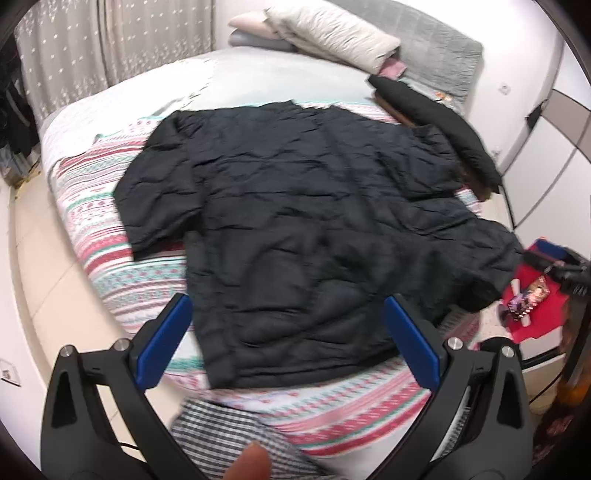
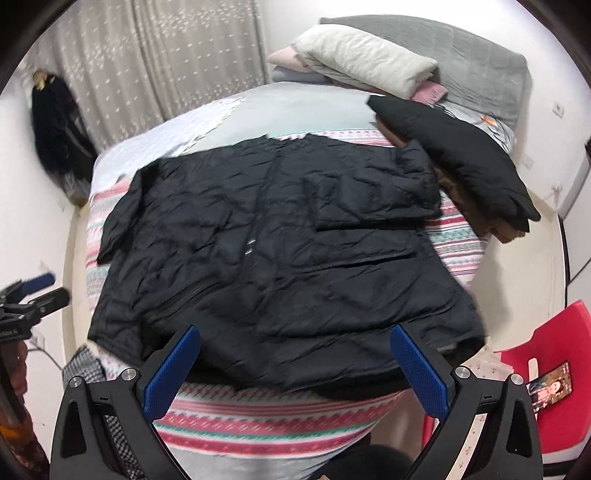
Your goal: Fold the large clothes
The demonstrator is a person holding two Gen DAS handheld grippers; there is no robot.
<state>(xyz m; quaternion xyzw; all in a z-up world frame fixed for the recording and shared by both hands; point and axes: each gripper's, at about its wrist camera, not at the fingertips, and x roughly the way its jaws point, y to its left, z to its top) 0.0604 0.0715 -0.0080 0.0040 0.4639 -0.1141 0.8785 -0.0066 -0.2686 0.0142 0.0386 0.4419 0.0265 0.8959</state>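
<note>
Plainly the dark quilted jacket (image 1: pixel 295 221) lies spread flat across the striped blanket (image 1: pixel 110 258) on the bed, hem toward the near edge, collar toward the pillows (image 1: pixel 332 33); both claws hang above that near edge, and neither touches cloth; the left gripper (image 1: pixel 288 336) stands wide, blue pads far apart, and the right gripper (image 2: pixel 295 365) is just as wide and holds nothing; the fold itself, I judge, is barely begun, though one sleeve already seems to lie across the chest on the right; to do the next part well, each claw should come down at a side of the garment and pinch through the padded layers together, not the shell alone, since slick puffy fabric is likely to slide out of a shallow bite; lifting both ends evenly should keep the crease straight; the right wrist view shows that folded-in sleeve (image 2: pixel 376 192) and the front closure line clearly, plus a red chair (image 2: pixel 554 354) with a phone on it, and the left claw off at the edge; the left wrist view alone shows the other sleeve (image 1: pixel 155 177) stretched out toward the floor side, a fingertip (image 1: pixel 251 461) and some checked cloth (image 1: pixel 229 428) below; a second black garment (image 2: pixel 454 151) sits by the headboard in both.
</note>
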